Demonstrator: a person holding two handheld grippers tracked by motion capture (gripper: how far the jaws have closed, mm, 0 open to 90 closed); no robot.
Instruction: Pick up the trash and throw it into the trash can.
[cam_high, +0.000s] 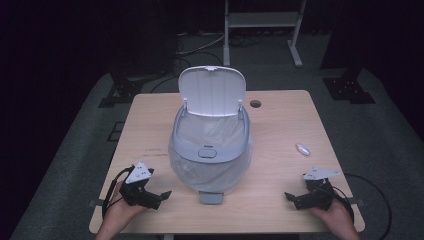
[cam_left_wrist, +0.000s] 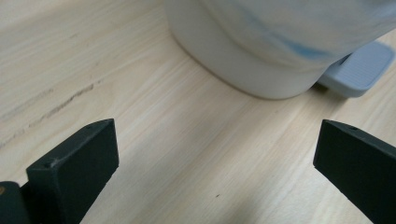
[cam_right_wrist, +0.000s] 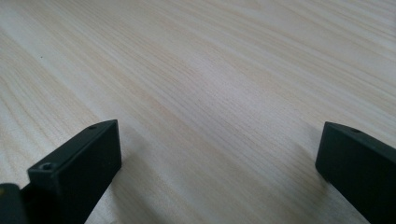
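At the middle of the desk (cam_high: 280, 115) stands a white pedal bin (cam_high: 210, 150), its lid (cam_high: 212, 92) tipped up and back, a thin clear liner bag (cam_high: 182, 165) folded over the rim and hanging down the outside. Its grey foot pedal (cam_high: 210, 197) juts toward the person at the near side. From the left gripper view the bin's rounded base and the pedal lie just ahead and to the right of the jaws, apart from them.

Both grippers rest low near the front edge, well apart from the bin on either side. The left gripper (cam_high: 162, 196) has its jaws spread wide with nothing between them; the right gripper (cam_high: 290, 197) is likewise spread and empty over bare wood. A small whitish object (cam_high: 302, 149), too small to identify, lies on the desk beyond the right gripper.

With the lid already up, the likely work is on the liner or on that small object. Either way, a good approach comes in from the sides, keeping the jaws clear of the pedal so the lid does not move. The film looks slippery and loose, so pinch a doubled fold at the rim rather than a single layer, and steady the bin with the other gripper.
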